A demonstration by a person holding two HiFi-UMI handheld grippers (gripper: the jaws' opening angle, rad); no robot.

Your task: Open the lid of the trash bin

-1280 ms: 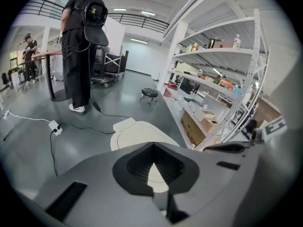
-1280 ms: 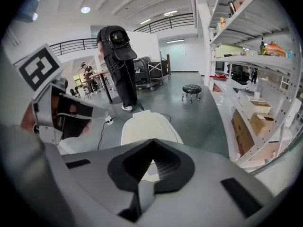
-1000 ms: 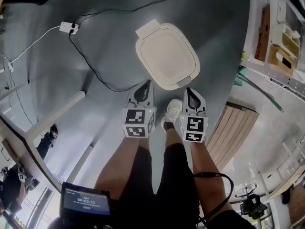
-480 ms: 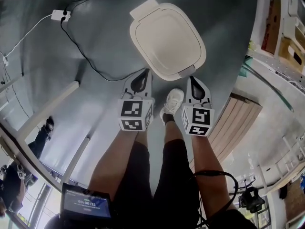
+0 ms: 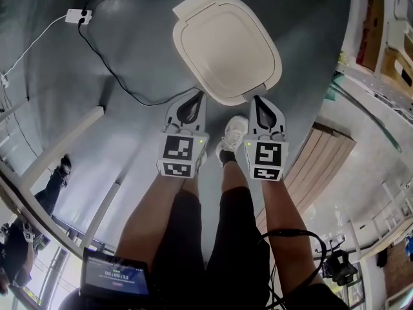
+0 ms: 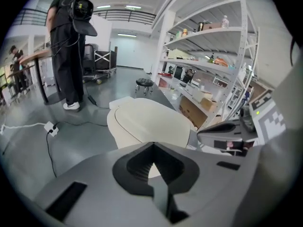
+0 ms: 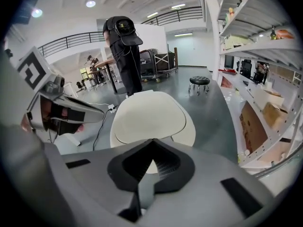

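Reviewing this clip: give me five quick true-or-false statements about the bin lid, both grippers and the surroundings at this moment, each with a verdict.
1. The lid of the trash bin is closed. True.
2. The left gripper is clamped on the lid's rim. False: its jaws are together with nothing between them, near the bin's front edge.
3. The right gripper has its jaws together and holds nothing. True.
4. A white power strip lies on the floor. True.
5. Nobody besides the gripper holder is in view. False: a person in black stands beyond the bin.
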